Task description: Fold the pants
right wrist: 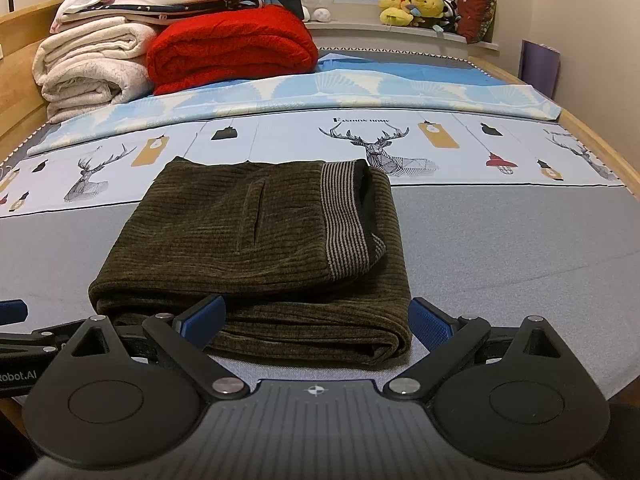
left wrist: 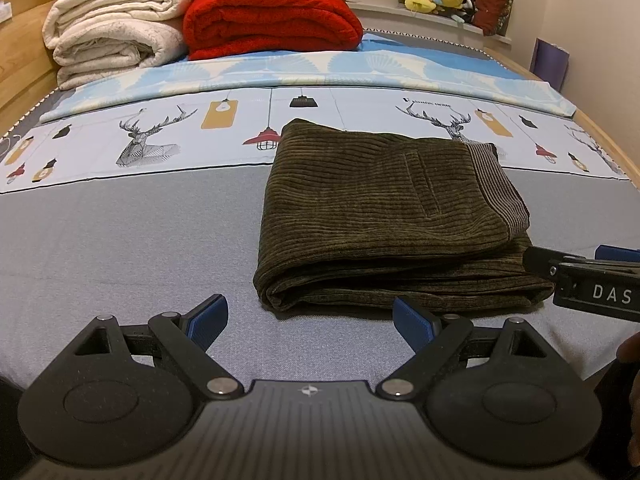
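Pants (right wrist: 256, 248) lie folded, long axis crosswise, nearest the right gripper (right wrist: 316, 320) (spread wide, empty). Left gripper (left wrist: 310, 324), equally wide and empty, sits off their left corner.

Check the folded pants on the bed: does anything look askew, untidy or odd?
Only a small thing. The pants lie folded in a compact stack on the grey sheet, but the striped waistband on the top layer stops short of the right edge, so lower layers stick out beyond it. Both grippers, left and right, are open.
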The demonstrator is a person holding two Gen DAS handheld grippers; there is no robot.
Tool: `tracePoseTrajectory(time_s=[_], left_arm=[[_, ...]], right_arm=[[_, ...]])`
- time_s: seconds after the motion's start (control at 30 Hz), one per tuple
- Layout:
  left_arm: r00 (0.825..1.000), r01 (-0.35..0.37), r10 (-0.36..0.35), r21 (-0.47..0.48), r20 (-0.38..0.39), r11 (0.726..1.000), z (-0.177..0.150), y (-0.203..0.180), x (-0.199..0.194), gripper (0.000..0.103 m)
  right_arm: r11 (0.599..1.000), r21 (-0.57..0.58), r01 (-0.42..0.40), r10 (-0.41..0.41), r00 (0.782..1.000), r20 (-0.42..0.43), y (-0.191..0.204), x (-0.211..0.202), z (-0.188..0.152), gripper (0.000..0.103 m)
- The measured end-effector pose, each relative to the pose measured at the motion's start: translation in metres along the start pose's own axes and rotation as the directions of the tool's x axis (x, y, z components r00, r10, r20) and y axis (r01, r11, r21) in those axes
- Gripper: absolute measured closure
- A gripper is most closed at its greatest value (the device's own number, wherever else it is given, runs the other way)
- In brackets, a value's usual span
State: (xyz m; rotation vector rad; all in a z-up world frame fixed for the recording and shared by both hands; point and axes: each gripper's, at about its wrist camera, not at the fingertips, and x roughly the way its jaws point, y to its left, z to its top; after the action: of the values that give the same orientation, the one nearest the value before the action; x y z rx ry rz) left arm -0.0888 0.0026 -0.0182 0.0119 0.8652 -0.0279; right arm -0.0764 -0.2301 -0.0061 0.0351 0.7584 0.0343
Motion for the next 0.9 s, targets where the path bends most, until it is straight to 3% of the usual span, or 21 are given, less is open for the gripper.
tracePoseTrajectory(time_s=[0.9], left_arm=[[1.0, 0.009, -0.009, 0.012, 0.01, 1.0, -0.0025, -0.001, 0.0011, 0.01]], right_arm=[[1.0, -0.002, 0.0, 0.0, 1.0, -0.001, 0.0001, 0.0008, 0.0001, 0.005]])
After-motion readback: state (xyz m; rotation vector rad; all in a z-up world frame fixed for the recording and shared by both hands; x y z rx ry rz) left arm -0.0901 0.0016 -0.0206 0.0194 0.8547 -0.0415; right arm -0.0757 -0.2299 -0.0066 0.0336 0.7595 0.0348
